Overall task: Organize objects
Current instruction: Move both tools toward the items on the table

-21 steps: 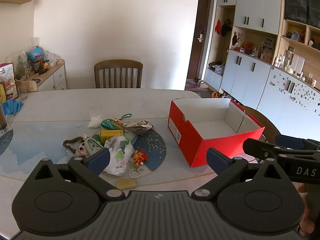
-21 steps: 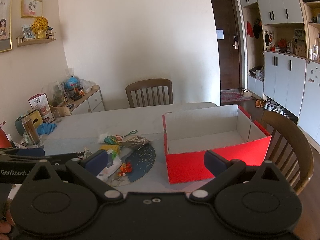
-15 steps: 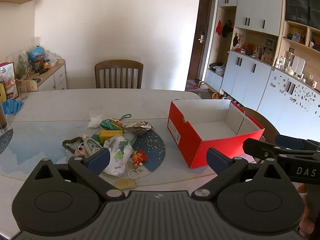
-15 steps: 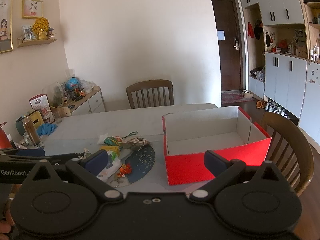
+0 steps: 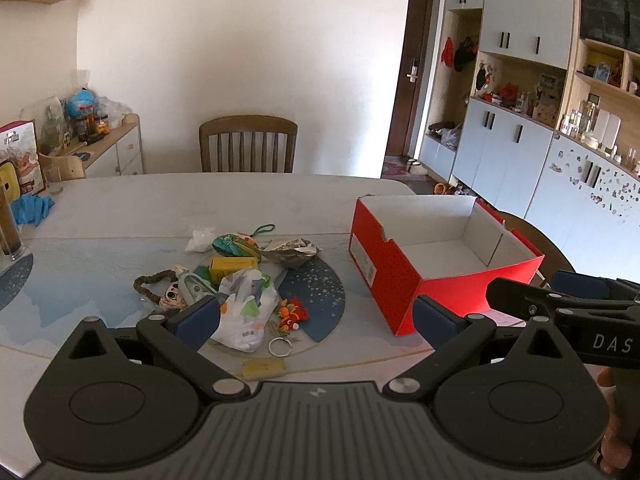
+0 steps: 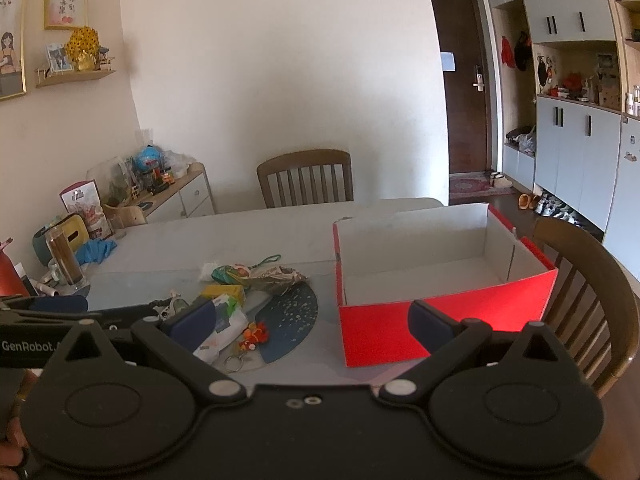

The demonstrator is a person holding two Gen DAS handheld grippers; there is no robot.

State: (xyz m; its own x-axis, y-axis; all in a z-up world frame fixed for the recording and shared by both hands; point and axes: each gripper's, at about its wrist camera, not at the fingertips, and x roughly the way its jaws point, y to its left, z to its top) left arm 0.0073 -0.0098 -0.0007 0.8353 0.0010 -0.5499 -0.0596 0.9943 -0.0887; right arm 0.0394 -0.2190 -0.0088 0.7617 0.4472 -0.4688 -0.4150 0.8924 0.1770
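Note:
A pile of small things lies on the table: a white plastic bag [image 5: 246, 312], a yellow box [image 5: 232, 266], a green pouch [image 5: 234, 244], crumpled foil [image 5: 294, 252], an orange charm [image 5: 294, 314], a key ring [image 5: 280, 347] and a yellow eraser [image 5: 264, 369]. An empty red shoe box [image 5: 400, 280] stands to the right of the pile; it also shows in the right wrist view [image 6: 400, 328]. My left gripper [image 5: 316, 320] is open and empty, held above the table's near edge. My right gripper [image 6: 310, 322] is open and empty beside it.
A wooden chair [image 5: 248, 144] stands at the table's far side, another [image 6: 580, 288] at the right. A glass [image 6: 66, 258] and blue gloves [image 6: 96, 250] sit at the table's left. A cluttered sideboard [image 5: 100, 148] stands against the left wall.
Both grippers have drawn back and risen slightly from the table; the pile and box look a little farther away. Nothing on the table has moved.

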